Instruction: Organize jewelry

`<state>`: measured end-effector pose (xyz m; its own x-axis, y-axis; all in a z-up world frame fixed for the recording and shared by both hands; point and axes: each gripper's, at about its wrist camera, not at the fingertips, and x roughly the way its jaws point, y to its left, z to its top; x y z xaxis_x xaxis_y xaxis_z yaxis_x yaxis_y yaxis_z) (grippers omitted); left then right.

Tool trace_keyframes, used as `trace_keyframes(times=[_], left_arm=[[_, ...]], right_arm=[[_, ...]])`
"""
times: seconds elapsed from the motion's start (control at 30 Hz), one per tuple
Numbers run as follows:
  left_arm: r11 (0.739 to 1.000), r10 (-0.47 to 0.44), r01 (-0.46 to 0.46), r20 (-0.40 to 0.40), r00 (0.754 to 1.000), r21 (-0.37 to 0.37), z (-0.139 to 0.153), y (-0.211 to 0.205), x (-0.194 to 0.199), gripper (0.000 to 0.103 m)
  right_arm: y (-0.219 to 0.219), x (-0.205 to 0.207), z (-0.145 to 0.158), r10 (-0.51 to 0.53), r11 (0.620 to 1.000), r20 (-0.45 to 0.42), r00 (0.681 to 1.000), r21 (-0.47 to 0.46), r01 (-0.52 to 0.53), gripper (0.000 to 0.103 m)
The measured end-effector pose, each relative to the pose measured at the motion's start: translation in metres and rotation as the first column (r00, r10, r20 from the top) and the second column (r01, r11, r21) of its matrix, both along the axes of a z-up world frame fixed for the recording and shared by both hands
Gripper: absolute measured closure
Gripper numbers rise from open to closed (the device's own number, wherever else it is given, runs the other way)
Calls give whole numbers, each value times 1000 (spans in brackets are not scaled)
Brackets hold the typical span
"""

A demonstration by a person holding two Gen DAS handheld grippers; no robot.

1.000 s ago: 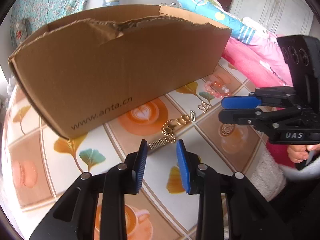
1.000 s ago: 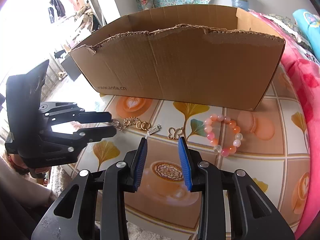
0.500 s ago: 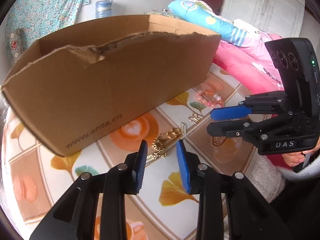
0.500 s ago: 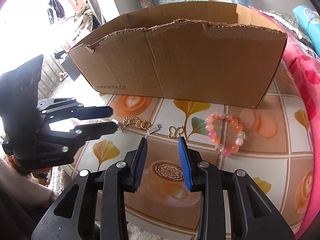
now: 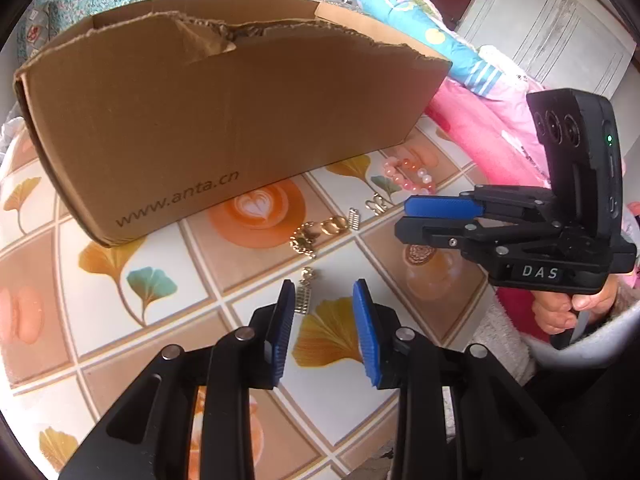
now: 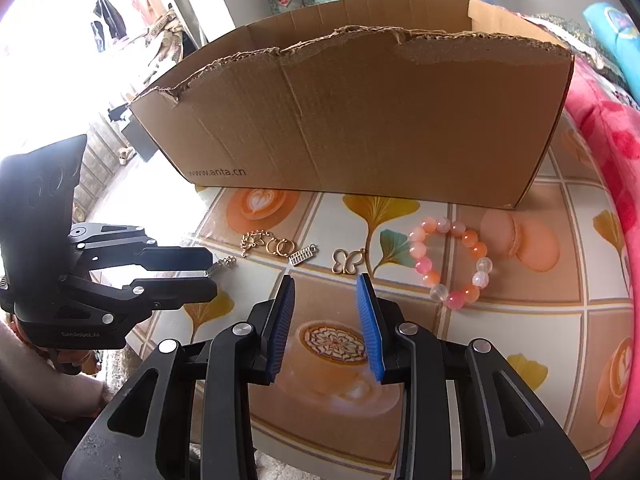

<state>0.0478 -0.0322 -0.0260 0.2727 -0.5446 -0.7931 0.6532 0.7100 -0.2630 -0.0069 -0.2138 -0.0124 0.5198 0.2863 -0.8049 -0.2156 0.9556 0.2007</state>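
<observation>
patterned tablecloth | pink blanket | blue pillow | white door

Bright daylight, blown-out glare upper left, sharp focus, fisheye-curved edges.

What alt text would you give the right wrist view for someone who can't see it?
The right claw hangs open and empty over a patterned tablecloth, with a row of jewelry just beyond it: gold chain, small charm, butterfly pendant, pink bead bracelet. A cardboard box stands behind; the left claw reaches in from the left.
</observation>
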Motion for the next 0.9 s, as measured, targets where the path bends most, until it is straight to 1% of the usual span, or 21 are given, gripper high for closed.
trace_keyframes(times=[0.1, 0.2, 0.27, 0.33, 0.37, 0.4, 0.5, 0.63, 0.8, 0.9], left_arm=[[998, 7, -9, 38, 999, 59, 1, -4, -2, 74], [995, -1, -6, 73, 997, 101, 2, -9, -6, 74], [989, -17, -1, 113, 993, 151, 1, -15, -9, 75], [978, -36, 1, 166, 985, 209, 0, -23, -16, 79], [973, -48, 3, 189, 981, 232, -1, -25, -18, 80], [970, -57, 8, 199, 978, 241, -1, -27, -20, 83], [970, -54, 4, 198, 979, 242, -2, -28, -21, 86], [969, -55, 3, 204, 977, 247, -3, -29, -21, 96], [971, -38, -11, 201, 979, 237, -4, -31, -20, 96], [972, -27, -21, 202, 979, 234, -3, -28, -20, 99]], right_arm=[[2, 0, 0, -4, 1000, 4, 1000, -4, 4, 72], [5, 0, -1, -11, 1000, 7, 1000, -8, 11, 72], [5, -1, -1, -16, 1000, 10, 1000, -9, 16, 71], [5, -1, -1, -19, 1000, 13, 1000, -9, 19, 71], [5, -2, -1, -19, 1000, 15, 1000, -9, 19, 72], [4, -2, 0, -19, 1000, 17, 1000, -10, 19, 72], [4, -2, 1, -19, 1000, 21, 1000, -12, 19, 72], [4, -3, 2, -19, 1000, 26, 999, -10, 19, 72], [6, -4, 4, -16, 1000, 34, 999, -15, 17, 72], [8, -4, 5, -13, 1000, 39, 999, -18, 14, 73]])
